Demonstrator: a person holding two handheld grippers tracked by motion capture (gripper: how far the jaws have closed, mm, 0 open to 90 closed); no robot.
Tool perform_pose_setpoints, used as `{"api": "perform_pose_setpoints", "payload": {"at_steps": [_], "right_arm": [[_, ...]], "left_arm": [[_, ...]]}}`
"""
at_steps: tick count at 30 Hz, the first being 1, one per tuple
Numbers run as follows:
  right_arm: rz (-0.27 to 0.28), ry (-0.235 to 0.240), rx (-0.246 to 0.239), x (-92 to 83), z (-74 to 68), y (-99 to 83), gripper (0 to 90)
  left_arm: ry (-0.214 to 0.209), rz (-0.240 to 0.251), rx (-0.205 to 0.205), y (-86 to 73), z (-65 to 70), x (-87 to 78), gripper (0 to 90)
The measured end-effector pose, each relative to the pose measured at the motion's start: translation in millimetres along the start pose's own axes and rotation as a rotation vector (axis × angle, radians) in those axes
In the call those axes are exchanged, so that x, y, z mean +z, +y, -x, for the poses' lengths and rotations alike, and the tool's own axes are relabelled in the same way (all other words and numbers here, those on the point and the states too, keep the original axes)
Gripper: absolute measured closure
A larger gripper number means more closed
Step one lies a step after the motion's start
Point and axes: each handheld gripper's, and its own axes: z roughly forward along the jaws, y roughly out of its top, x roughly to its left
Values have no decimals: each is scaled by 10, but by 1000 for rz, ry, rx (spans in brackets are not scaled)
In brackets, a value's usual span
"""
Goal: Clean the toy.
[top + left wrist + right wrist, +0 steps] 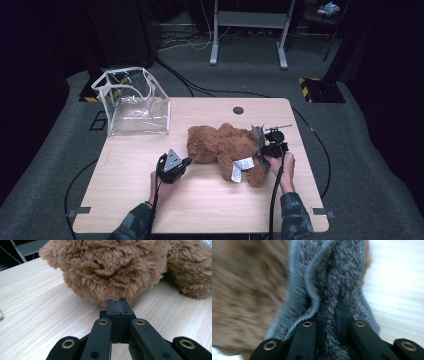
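Observation:
A brown teddy bear (222, 145) lies in the middle of the wooden table (200, 210), a white label (243, 164) on its near side. My left gripper (186, 161) is at the bear's left. Its jaws are shut flat against each other with nothing between them, and the tips (119, 302) rest at the edge of the brown fur (110, 267). At the bear's right, my right gripper (263, 150) is shut on a grey fleece cloth (259, 136). The cloth (332, 277) bunches up between the jaws of the right gripper (331, 307), with brown fur (242, 290) blurred beside it.
A clear plastic bag (132, 102) with white trim stands open at the table's far left corner. A round cable hole (238, 110) sits near the far edge. Cables trail off the table's near edge, and a metal stand (248, 30) is on the floor beyond.

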Motion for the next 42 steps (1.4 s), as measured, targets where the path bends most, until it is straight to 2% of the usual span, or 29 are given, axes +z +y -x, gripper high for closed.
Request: {"api": "perform_pose_setpoints", "payload": {"at_steps": [3, 5, 7, 10, 11, 13, 16, 18, 19, 21, 24, 27, 30, 32, 34, 36, 40, 42], "right_arm": [[-46, -25, -15, 83, 55, -35, 813], [-49, -22, -4, 54, 88, -48, 812], [-24, -30, 7, -34, 104, -52, 811], [59, -17, 32, -263, 143, -26, 811], [90, -7, 57, -339, 136, -14, 811], [149, 9, 35, -451, 130, 24, 811], [175, 20, 1, -520, 47, 75, 811], [162, 28, -2, -475, -24, 102, 811], [151, 28, -20, -430, -37, 104, 811], [124, 29, 1, -325, -80, 97, 812], [109, 45, 24, -223, -53, 58, 812], [57, 37, 11, -104, -13, 0, 812], [-20, 13, -22, 57, 3, -84, 812], [-17, 12, -14, 74, 22, -110, 811], [-22, -9, -13, 6, 22, -101, 810], [12, -19, -2, -111, 30, -98, 810], [102, -14, 19, -405, 25, -108, 810], [154, -3, -5, -537, 1, -117, 810]], "left_arm": [[0, 0, -1, 1, -3, -1, 897], [-1, 0, -2, 1, -3, -2, 898], [-2, 0, -1, 1, -3, -2, 897], [-1, 0, -1, 1, -3, -1, 897], [0, 0, -1, 1, -4, -2, 897], [0, 1, -1, 0, -1, 0, 897], [1, 0, 0, 0, 0, 0, 897], [0, 0, 0, 0, -1, 0, 897], [0, 0, 0, 0, 0, 0, 897], [-1, 1, -1, 0, -1, 0, 897], [-1, 1, -1, 0, -2, 0, 897], [-1, 1, 2, 0, -2, 0, 897], [0, 1, 1, 0, -3, -2, 897], [-1, 0, 2, 0, -3, -2, 897], [-1, 1, 1, 0, -4, -3, 897], [-1, -2, 1, 1, -6, -6, 897], [-2, 3, -3, -1, -6, -4, 898], [-2, 3, -2, -1, -6, -4, 897]]}}
